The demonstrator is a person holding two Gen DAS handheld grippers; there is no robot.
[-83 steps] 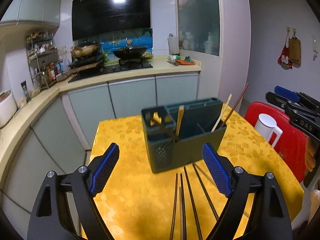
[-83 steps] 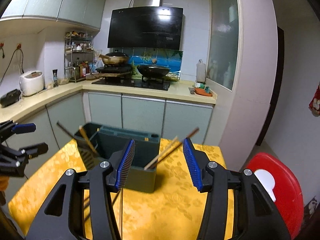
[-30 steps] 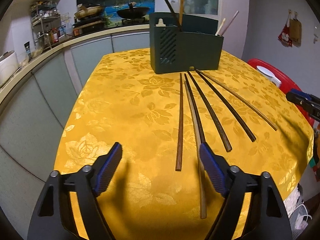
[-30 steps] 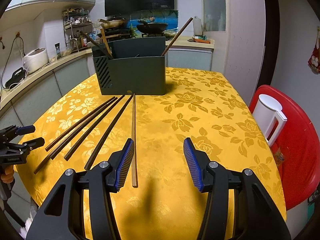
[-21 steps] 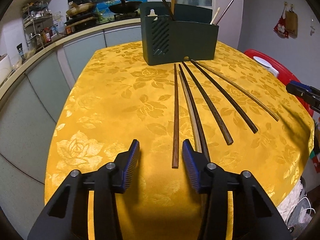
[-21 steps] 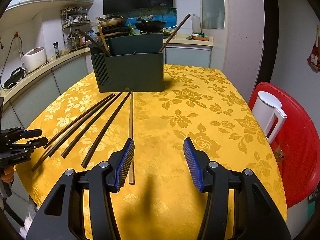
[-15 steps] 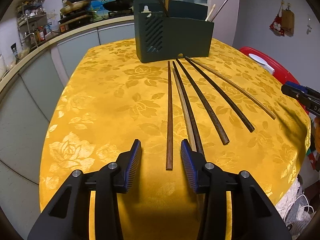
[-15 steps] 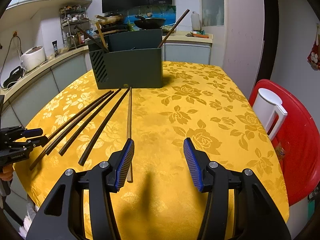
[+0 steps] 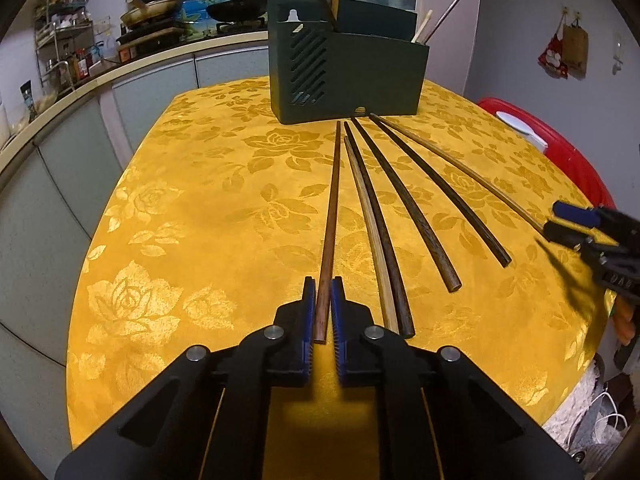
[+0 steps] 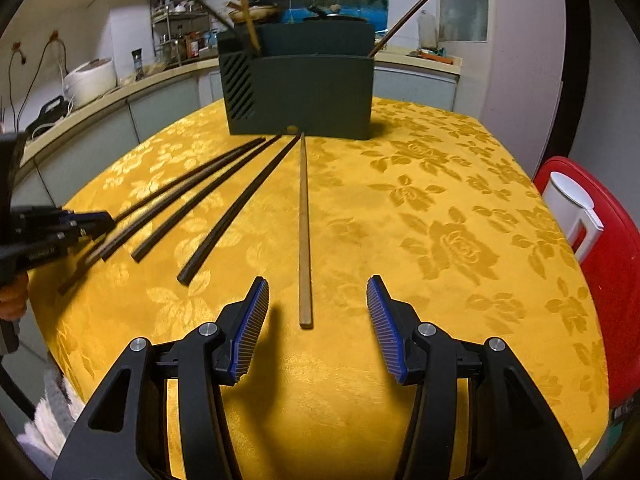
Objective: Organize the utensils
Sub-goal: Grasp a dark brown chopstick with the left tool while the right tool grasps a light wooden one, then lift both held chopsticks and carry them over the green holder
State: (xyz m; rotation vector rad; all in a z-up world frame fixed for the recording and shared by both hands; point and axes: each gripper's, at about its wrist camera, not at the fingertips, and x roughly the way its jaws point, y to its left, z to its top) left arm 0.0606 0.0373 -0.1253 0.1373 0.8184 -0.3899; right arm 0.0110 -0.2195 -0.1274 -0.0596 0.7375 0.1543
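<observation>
Chopsticks lie fanned out on the yellow rose-patterned worktop (image 9: 208, 184), their far tips gathered near the foot of the dark green utensil holder (image 9: 348, 68). The leftmost, a reddish-brown chopstick (image 9: 330, 220), runs straight toward the left wrist camera, and its near end sits between the blue pads of the left gripper (image 9: 323, 314). Those fingers (image 9: 308, 312) are drawn in almost fully, pinching that near end from both sides.

Just to its right lie a pale chopstick (image 9: 366, 216) and a dark one (image 9: 378, 220), close together and partly overlapping, their near ends just beside the left gripper's right finger. Further right are two more dark chopsticks (image 9: 404, 200), spread apart from each other. The rightmost is a thin light-brown chopstick (image 10: 305, 224), lying apart from the rest.

In the right wrist view the right gripper (image 10: 318, 316) has its fingers (image 10: 251, 320) spread about halfway, holding nothing and touching nothing. The near end of the light-brown chopstick lies between the two blue ribbed pads, nearer the left one, with clear cloth on either side.

The holder stands upright at the far side of the cloth, with a few utensils leaning out of its compartments. A red stool (image 10: 600, 264) with a white jug (image 10: 572, 208) stands beside the worktop on the right.
</observation>
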